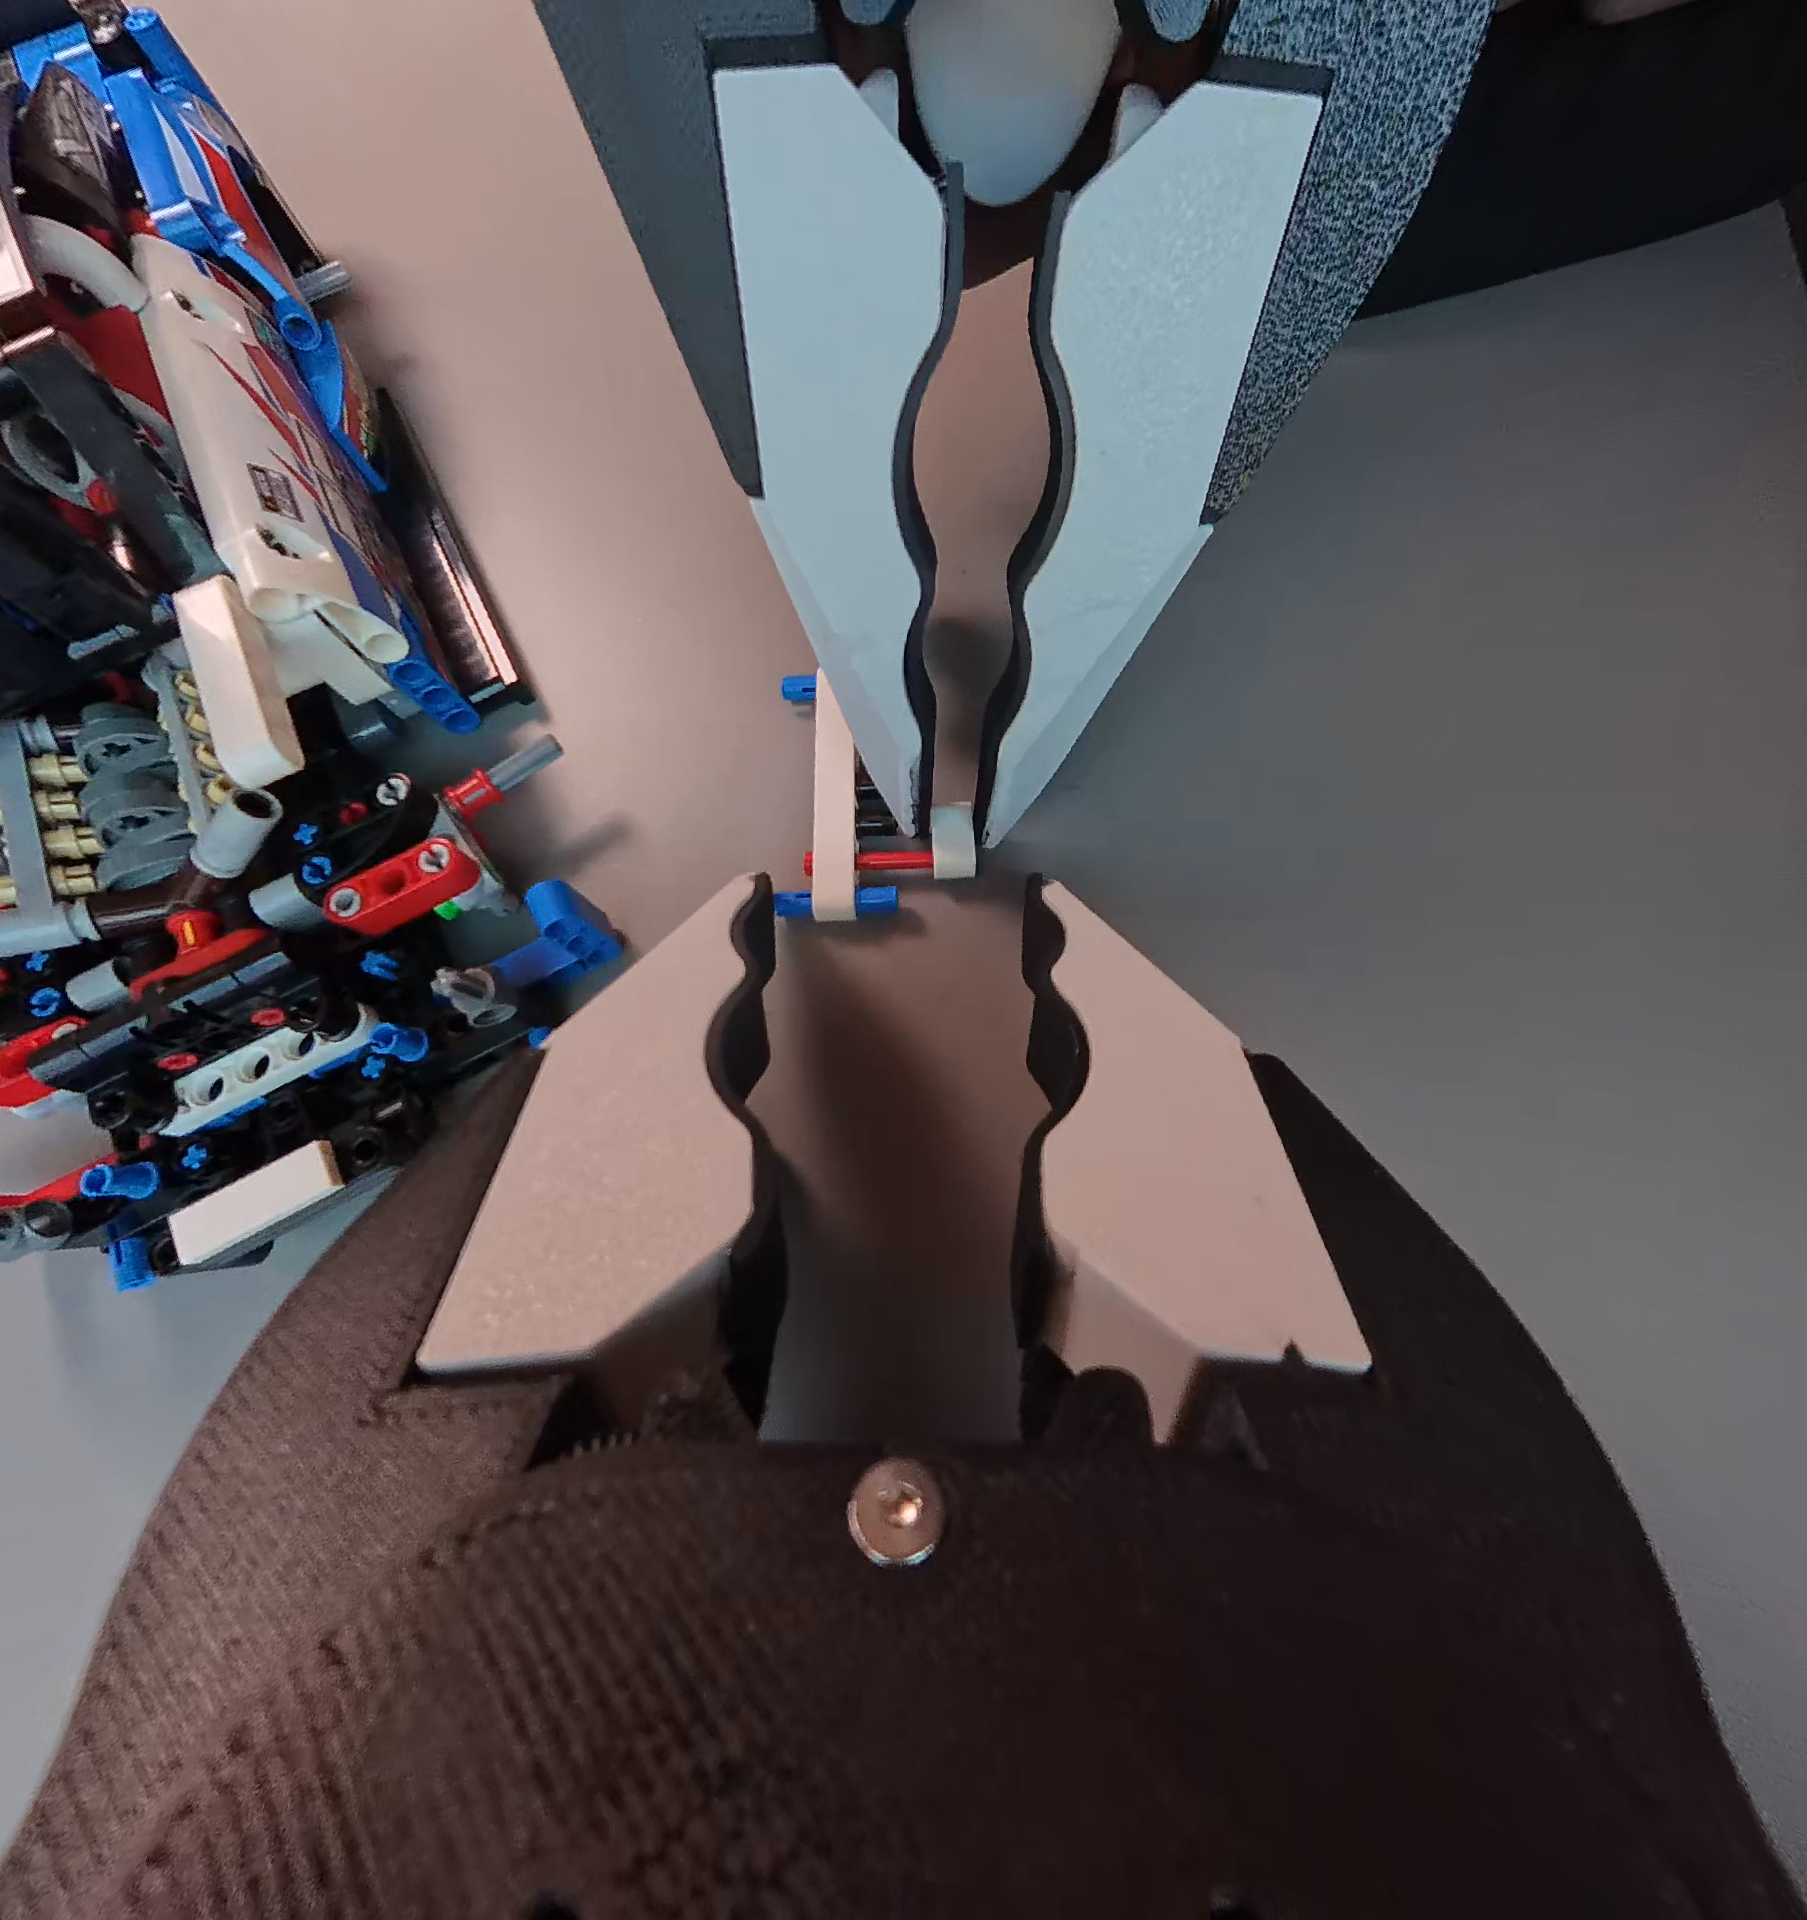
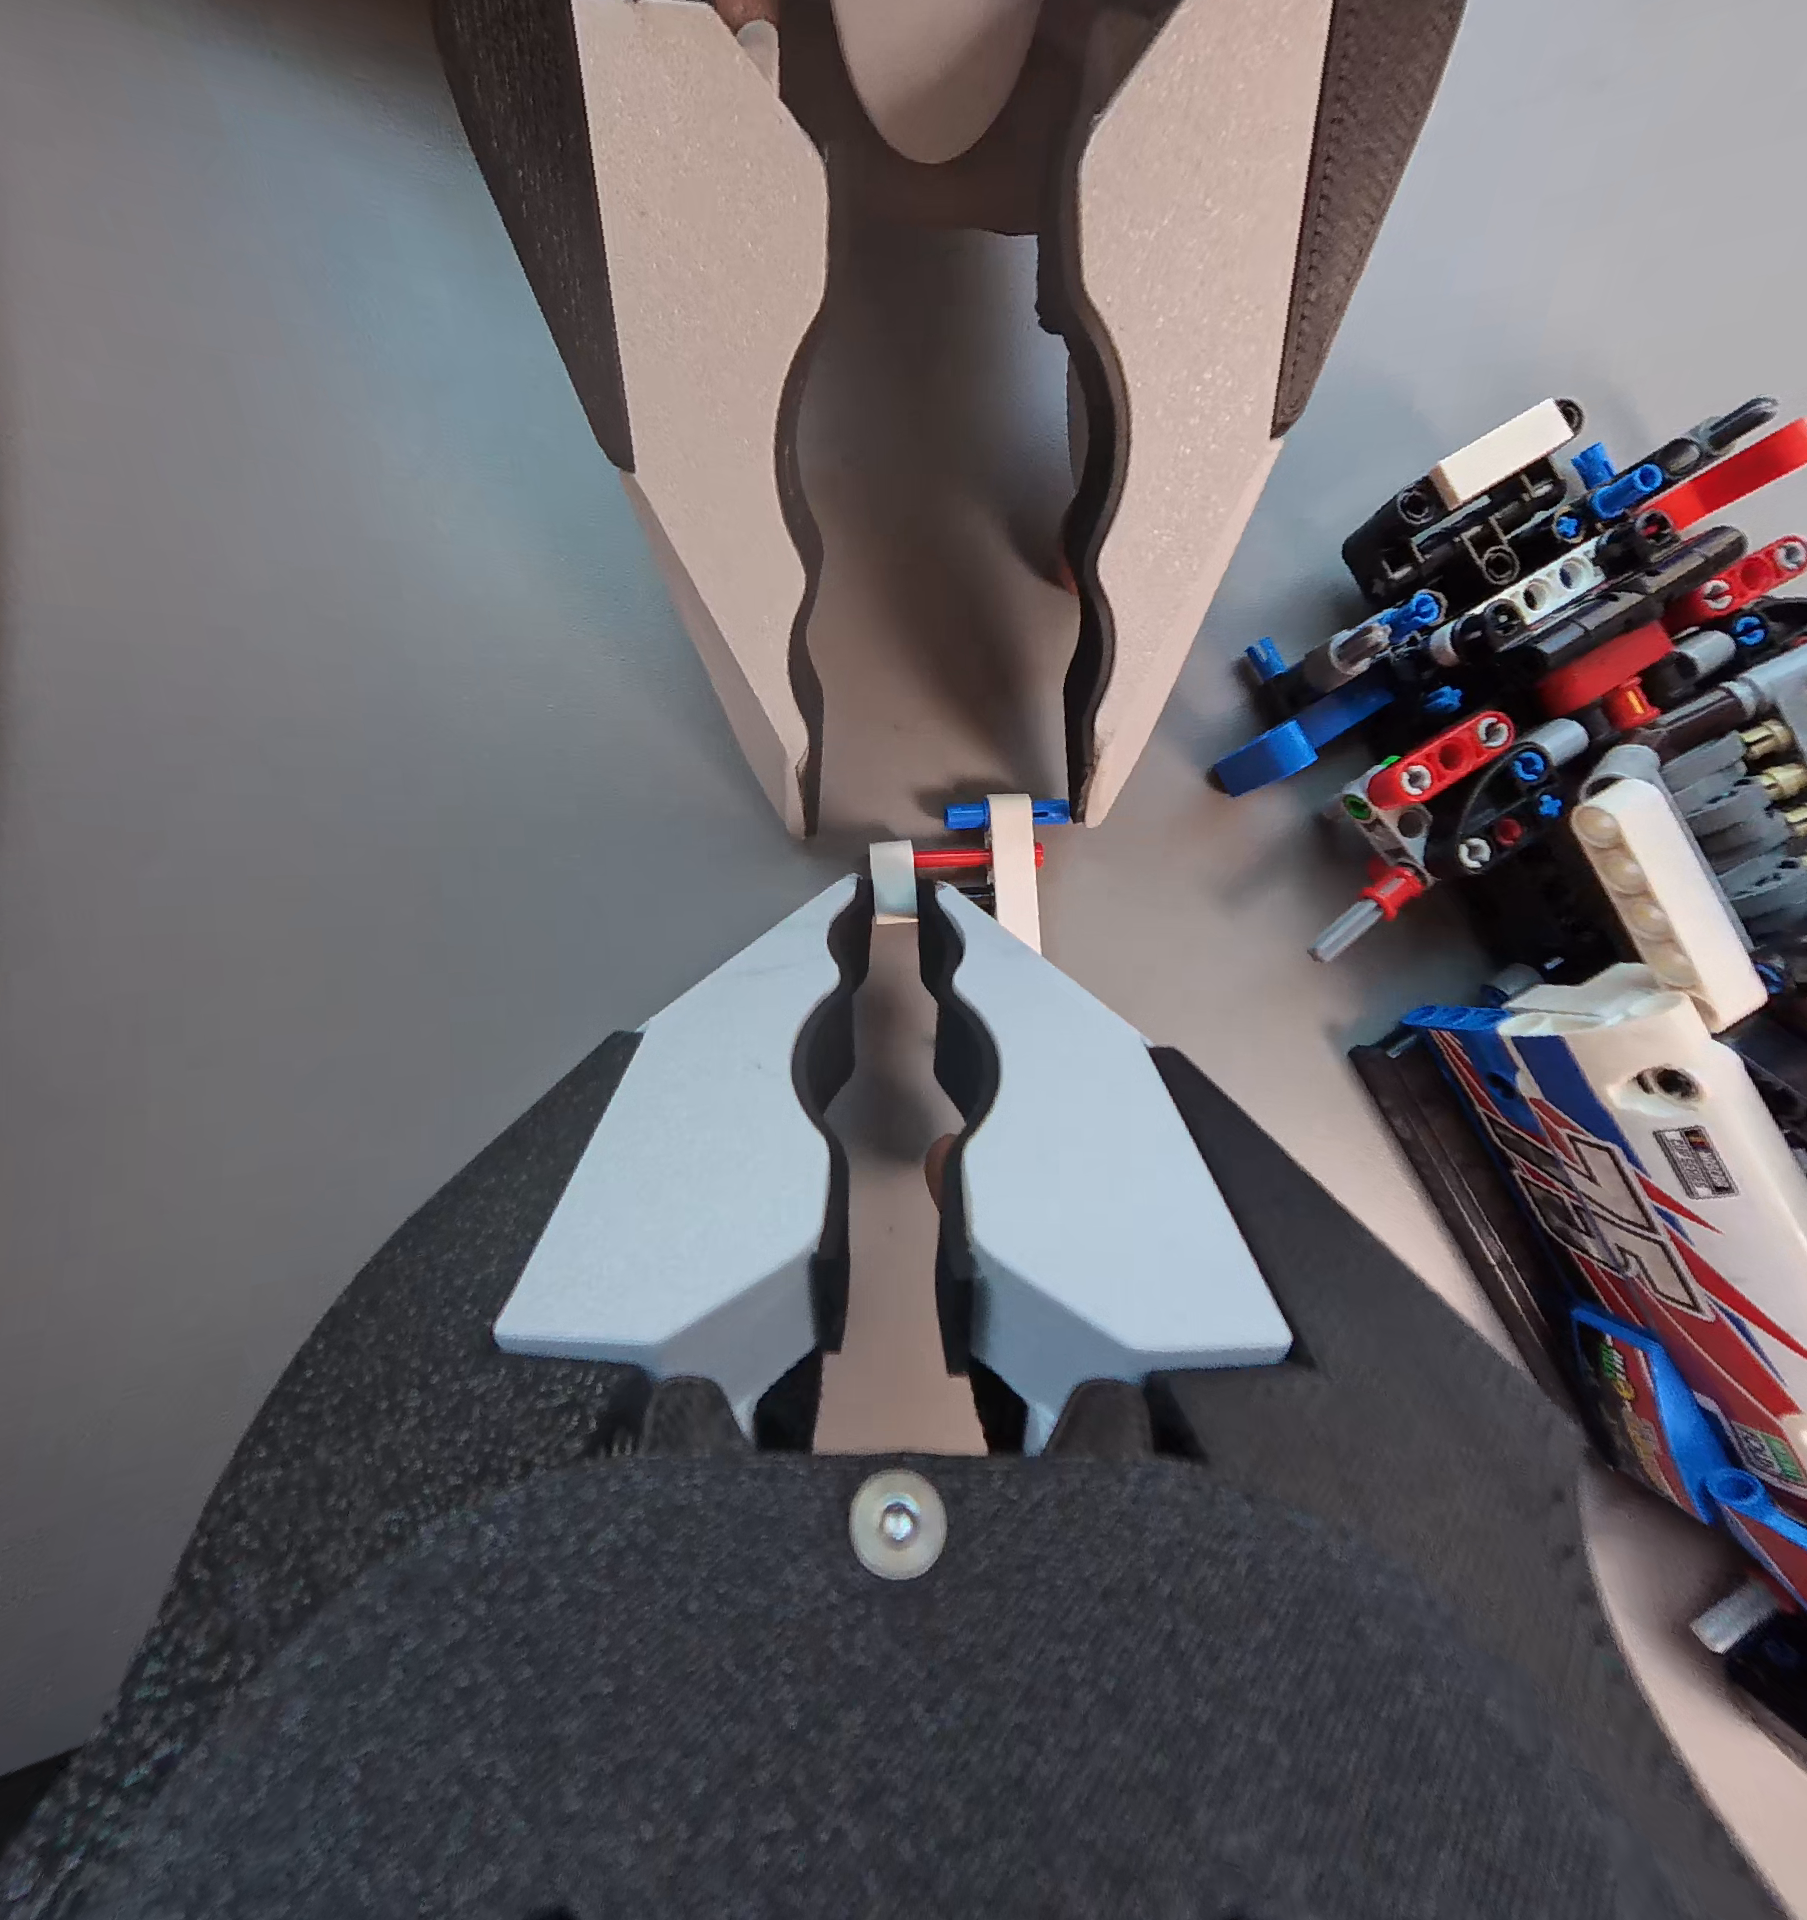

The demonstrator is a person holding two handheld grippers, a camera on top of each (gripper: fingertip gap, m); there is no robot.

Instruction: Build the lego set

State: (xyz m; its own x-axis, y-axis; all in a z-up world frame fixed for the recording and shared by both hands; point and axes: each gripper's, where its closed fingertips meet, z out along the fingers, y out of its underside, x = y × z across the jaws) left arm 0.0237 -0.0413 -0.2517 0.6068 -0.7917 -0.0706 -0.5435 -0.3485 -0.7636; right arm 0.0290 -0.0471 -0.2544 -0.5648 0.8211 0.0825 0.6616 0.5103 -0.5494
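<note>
the two grippers meet tip to tip low over the grey table (image 2: pixel 255 727). the right gripper (image 2: pixel 894 899) has its fingers pinched narrowly on a small white piece (image 2: pixel 891 881), joined by a red axle (image 2: pixel 949 857) to a white beam (image 2: pixel 1013 873) with blue pins. the left gripper (image 1: pixel 894 894) stands wide, gripping nothing, its tips just short of that assembly (whether they touch it is unclear). the half-built lego car (image 2: pixel 1626 935) sits off to the side, cut off by the frame edge.
</note>
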